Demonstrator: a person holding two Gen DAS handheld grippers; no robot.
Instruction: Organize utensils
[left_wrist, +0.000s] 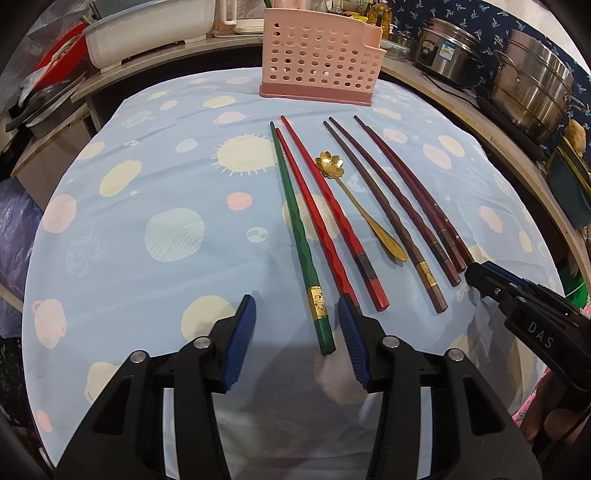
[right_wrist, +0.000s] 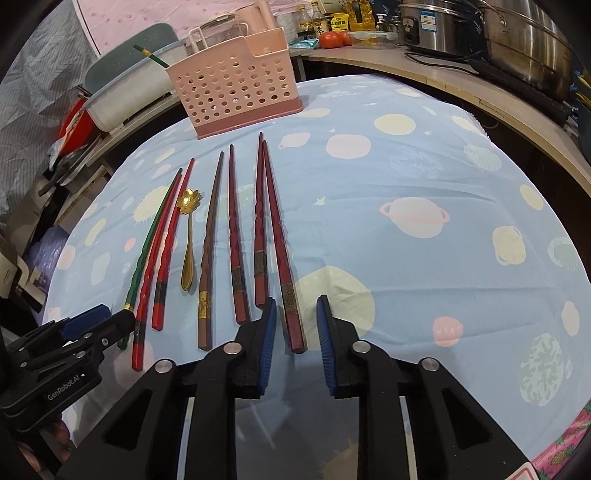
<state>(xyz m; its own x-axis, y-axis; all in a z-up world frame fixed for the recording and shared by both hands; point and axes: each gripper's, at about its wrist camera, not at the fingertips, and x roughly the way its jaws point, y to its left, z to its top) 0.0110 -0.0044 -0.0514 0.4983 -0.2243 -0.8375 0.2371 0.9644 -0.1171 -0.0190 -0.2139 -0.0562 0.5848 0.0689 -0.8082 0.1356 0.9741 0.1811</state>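
Cloth (left_wrist: 155, 192), pale blue with planets printed on it, covers the table and falls away at the near edge, just under both grippers. Its far edge meets a curved wooden counter (left_wrist: 454, 107) that wraps round the right side and carries steel pots (left_wrist: 532, 88). A wide bare stretch of cloth lies to the left of the utensils in the left wrist view, and another to their right in the right wrist view.

A pink holder (left_wrist: 319, 61) with round holes stands upright near the far edge of the cloth, apart from the row of utensils. In the right wrist view another green stick (right_wrist: 149, 55) pokes out of it at a slant.

The row runs, left to right: a green chopstick (left_wrist: 295, 229) touching a red pair (left_wrist: 325, 221) near their tips, a gold spoon (left_wrist: 354, 199) with a flower bowl, a brown chopstick (left_wrist: 384, 218), and dark red chopsticks (left_wrist: 413, 195).

The left gripper (left_wrist: 297, 341) stands wide apart, its blue pads either side of the green chopstick's thick end, not touching it as far as can be seen. The right gripper (right_wrist: 295, 338) is also spread open, straddling the butt of the rightmost dark red chopstick (right_wrist: 284, 266) without pinching it.
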